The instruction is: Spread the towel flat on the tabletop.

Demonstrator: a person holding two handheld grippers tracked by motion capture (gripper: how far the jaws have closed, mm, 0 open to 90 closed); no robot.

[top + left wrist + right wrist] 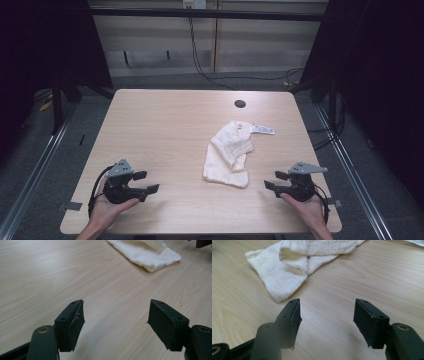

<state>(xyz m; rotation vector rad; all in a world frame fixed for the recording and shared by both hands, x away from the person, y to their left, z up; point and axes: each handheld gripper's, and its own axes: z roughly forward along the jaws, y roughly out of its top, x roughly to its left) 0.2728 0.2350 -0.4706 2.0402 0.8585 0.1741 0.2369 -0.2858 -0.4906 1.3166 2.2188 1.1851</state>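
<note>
The white cloth [227, 155] lies crumpled on the table [150, 130]; it looks soft, light and limp. The left gripper [148, 182] and right gripper [272, 180] both stand spread and empty, so a corner or the folded edge seems best to pinch.

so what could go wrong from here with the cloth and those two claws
The white cloth lies crumpled with a fold doubled over itself, so a claw may pinch two layers and drag the bundle instead of opening it. Both the left claw and right claw are open and apart from it, low by the table; a flat approach could push the cloth. Its label could snag.
</note>
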